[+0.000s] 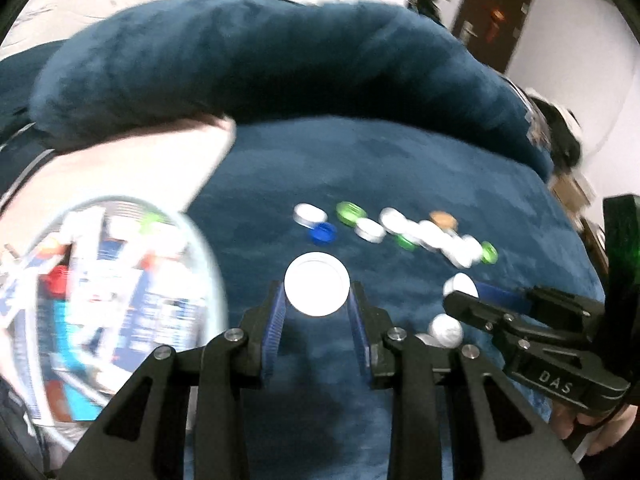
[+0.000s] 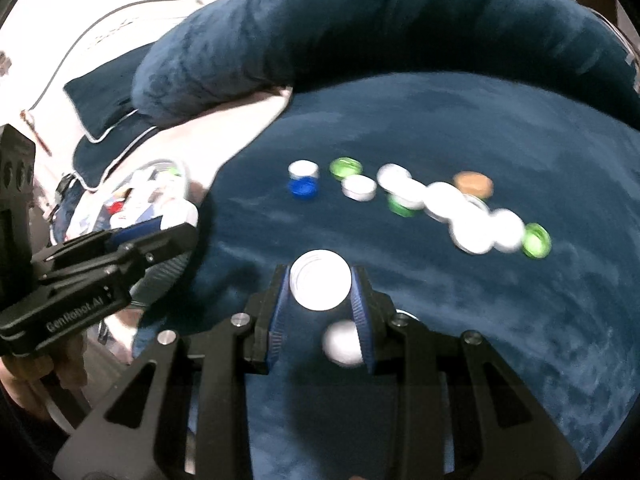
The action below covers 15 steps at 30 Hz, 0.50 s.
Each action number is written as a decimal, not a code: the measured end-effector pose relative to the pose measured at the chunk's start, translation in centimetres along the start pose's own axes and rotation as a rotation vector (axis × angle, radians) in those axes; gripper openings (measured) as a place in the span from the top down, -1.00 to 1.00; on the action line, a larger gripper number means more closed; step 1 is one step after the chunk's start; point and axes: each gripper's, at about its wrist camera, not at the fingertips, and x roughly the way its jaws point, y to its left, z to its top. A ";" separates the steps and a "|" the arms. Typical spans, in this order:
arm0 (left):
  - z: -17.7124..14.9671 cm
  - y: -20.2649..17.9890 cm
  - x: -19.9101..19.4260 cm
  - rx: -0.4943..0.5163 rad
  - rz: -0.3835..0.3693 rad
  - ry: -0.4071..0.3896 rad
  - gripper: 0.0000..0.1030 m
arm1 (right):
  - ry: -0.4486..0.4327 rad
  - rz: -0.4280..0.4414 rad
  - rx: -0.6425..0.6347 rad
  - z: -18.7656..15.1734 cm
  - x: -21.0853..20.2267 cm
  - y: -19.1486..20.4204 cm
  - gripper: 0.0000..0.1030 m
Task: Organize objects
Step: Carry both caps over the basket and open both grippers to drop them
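Observation:
Both grippers hold white bottle caps above a dark blue blanket. My left gripper (image 1: 317,300) is shut on a white cap (image 1: 316,285). My right gripper (image 2: 321,292) is shut on another white cap (image 2: 320,286); it shows in the left wrist view (image 1: 464,300) at the right. A loose white cap (image 2: 342,343) lies below the right fingers. A row of loose caps lies farther ahead: white (image 2: 304,169), blue (image 2: 303,188), green (image 2: 346,168), orange (image 2: 473,184) and several more white ones (image 2: 472,232).
A clear container (image 1: 100,300) with caps and printed paper inside sits at the left, also seen in the right wrist view (image 2: 156,196). A rolled blue blanket ridge (image 1: 260,60) runs across the back. A pale sheet (image 1: 132,164) lies at the left.

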 end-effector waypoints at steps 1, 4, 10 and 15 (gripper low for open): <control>0.2 1.0 -0.5 -0.018 0.015 -0.008 0.37 | -0.004 0.011 -0.013 0.4 0.1 0.9 0.39; 0.5 4.9 -1.9 -0.100 0.064 -0.028 0.37 | -0.015 0.053 -0.061 1.7 0.5 4.0 0.39; 0.3 12.0 -4.1 -0.282 0.157 -0.058 0.37 | -0.012 0.147 -0.113 4.4 2.8 10.5 0.39; 0.3 14.9 -5.2 -0.363 0.223 -0.080 -0.14 | 0.001 0.245 -0.116 6.7 4.6 14.9 0.36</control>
